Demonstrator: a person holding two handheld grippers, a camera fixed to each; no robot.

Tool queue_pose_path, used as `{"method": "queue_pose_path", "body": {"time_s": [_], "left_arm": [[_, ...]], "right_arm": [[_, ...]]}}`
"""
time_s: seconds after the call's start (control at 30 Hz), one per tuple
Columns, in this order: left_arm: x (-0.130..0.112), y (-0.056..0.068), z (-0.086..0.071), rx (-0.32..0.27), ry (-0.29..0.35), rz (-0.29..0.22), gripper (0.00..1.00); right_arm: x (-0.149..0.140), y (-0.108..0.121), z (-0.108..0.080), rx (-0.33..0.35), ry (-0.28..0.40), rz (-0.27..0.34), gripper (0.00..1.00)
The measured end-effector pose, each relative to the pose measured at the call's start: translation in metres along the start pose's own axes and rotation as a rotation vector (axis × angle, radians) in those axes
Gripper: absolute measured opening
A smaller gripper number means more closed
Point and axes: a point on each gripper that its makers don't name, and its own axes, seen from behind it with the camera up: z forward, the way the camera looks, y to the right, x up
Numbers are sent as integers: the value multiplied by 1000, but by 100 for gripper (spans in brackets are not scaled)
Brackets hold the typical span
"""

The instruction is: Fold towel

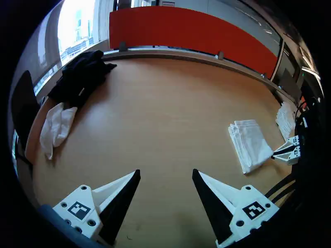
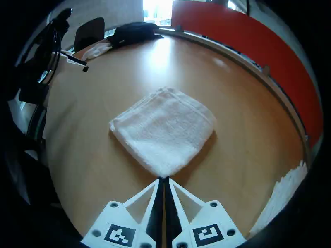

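Left gripper (image 1: pixel 166 172): fingers wide apart over bare table (image 1: pixel 165 107). Right gripper (image 2: pixel 164 179): fingers together, tips at the near corner of the folded white towel (image 2: pixel 163 130), which lies flat mid-table (can't tell if any cloth is pinched). A crumpled cloth (image 1: pixel 56 128) lies at the far edge.

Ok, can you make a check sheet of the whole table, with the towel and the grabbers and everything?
Surface: wooden table, light brown.
Job's things: folded white towel, lying flat.
Clutter: black garment, crumpled white cloth, stack of white towels.
Grippers: left gripper open above table; right gripper shut, tips at towel's near corner.
Cables: black cables near right gripper.
Surroundings: red partition, window, chair.
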Motion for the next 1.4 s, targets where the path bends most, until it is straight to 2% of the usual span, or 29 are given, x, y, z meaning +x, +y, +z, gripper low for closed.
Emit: {"method": "queue_pose_path", "body": {"time_s": [0.47, 0.9, 1.07, 1.4], "left_arm": [[7, 2, -2, -8, 20, -5, 93], [22, 5, -6, -19, 46, -1, 93], [27, 7, -7, -24, 54, -2, 93], [33, 14, -6, -36, 61, 6, 93]], "right_arm": [[83, 15, -31, -52, 151, -31, 8], [158, 41, -79, -102, 276, -64, 9], [170, 58, -95, -130, 296, -55, 10], [169, 98, -117, -185, 297, -41, 11]]}}
